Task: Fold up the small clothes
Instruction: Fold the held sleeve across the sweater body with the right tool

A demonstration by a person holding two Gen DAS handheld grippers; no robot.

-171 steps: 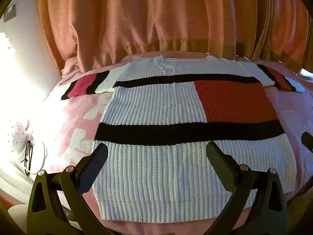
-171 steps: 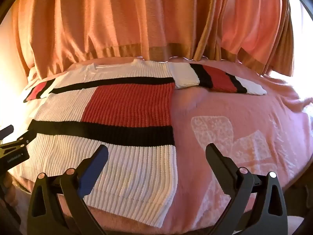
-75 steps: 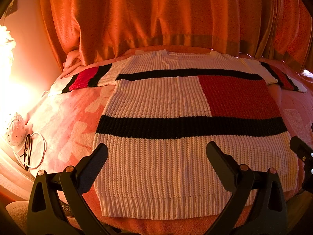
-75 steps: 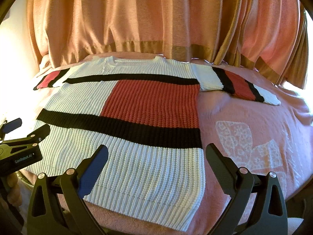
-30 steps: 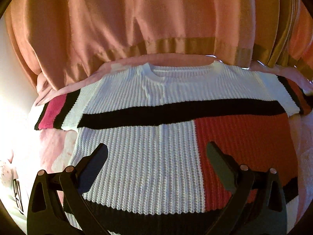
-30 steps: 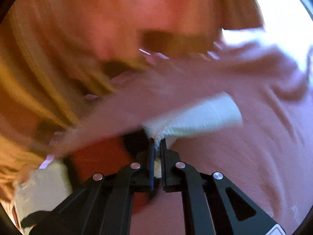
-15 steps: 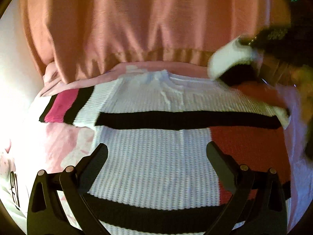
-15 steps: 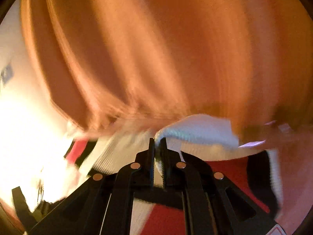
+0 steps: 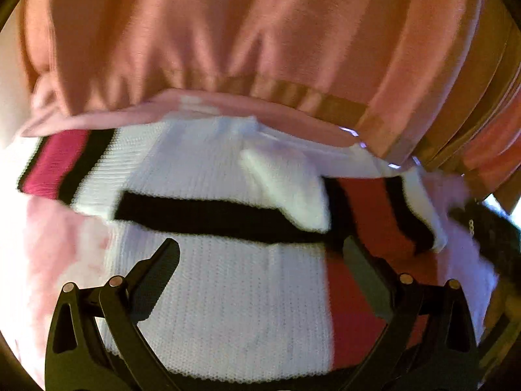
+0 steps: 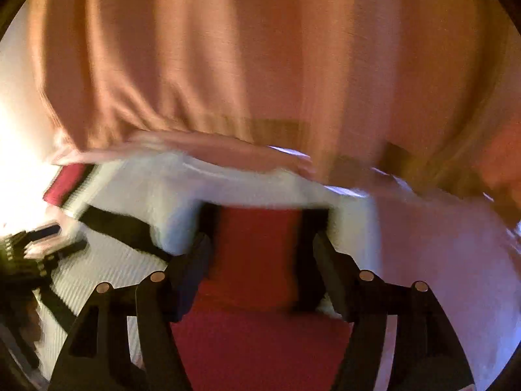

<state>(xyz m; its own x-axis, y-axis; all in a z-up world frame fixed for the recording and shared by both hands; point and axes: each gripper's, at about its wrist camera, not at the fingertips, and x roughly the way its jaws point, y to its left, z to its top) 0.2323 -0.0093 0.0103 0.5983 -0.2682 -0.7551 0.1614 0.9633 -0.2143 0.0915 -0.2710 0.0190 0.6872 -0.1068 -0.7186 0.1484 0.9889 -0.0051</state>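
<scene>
A white knit sweater with black bands and a red panel lies flat on the pink bed. Its right sleeve is folded inward across the chest, white cuff toward the middle. Its left sleeve is still spread out. My left gripper is open and empty above the white front. My right gripper is open and empty just above the folded sleeve, over the red part. The right wrist view is blurred. The right gripper also shows at the right edge of the left wrist view.
The pink bedspread shows on both sides of the sweater. Orange curtains hang right behind the bed's far edge. The left gripper's body shows at the left edge of the right wrist view.
My right gripper carried the right sleeve over the sweater, laid it across the chest and opened. My left gripper stayed open and shifted slightly.
</scene>
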